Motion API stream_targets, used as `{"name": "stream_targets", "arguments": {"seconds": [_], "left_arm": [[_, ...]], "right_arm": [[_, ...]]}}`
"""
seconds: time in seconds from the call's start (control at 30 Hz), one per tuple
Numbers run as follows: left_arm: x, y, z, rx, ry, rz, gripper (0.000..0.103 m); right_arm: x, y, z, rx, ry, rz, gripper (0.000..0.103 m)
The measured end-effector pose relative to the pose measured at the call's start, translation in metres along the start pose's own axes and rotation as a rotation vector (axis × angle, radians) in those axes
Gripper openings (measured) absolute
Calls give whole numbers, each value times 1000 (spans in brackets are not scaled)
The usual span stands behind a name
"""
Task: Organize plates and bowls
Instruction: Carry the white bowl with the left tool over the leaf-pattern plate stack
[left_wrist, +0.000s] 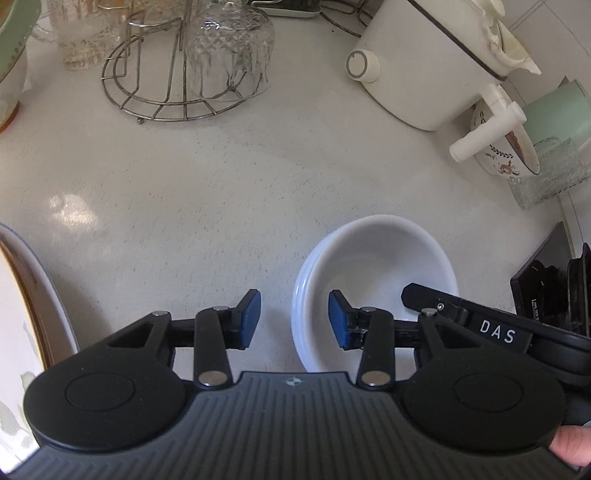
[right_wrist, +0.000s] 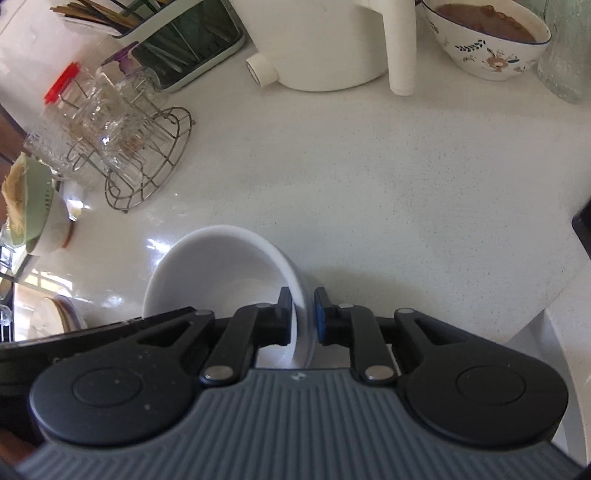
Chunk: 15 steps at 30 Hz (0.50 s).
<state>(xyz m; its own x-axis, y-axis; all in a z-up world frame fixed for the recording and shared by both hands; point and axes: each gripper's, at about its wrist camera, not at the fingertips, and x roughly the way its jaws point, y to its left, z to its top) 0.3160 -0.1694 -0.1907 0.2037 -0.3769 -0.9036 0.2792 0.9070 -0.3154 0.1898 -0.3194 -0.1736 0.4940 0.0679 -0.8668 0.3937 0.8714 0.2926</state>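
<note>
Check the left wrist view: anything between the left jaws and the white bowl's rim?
Nothing visible. The left gripper is open with the near rim of the white bowl sitting in the gap between its jaws, only bare countertop around it. The right gripper already clamps the bowl's wall on the far side.

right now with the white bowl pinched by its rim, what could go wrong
1. The right gripper holds the white bowl only by a thin pinch on its rim, so the bowl could tilt or slip out.
2. The left gripper is open with one of its fingers over the same bowl; it could knock the bowl or the right gripper.
3. The wire rack of glasses stands close by; a wide swing could hit it.
</note>
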Motion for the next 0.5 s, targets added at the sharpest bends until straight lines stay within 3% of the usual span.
{"name": "stream_targets", "arguments": {"seconds": [0.13,0.27,0.4,0.5], "left_arm": [[6,-3,3,7,17,23,45],[11,-2,5,3,35,26,41],[14,0,5,-1,40,13,38],[14,1,6,-4,42,-4,30]], "right_arm": [[7,-5,3,39,23,22,18],[11,-5,6,54,35,14,29],[15,-4,7,64,50,41,30],[18,-4,8,62,53,60,29]]}}
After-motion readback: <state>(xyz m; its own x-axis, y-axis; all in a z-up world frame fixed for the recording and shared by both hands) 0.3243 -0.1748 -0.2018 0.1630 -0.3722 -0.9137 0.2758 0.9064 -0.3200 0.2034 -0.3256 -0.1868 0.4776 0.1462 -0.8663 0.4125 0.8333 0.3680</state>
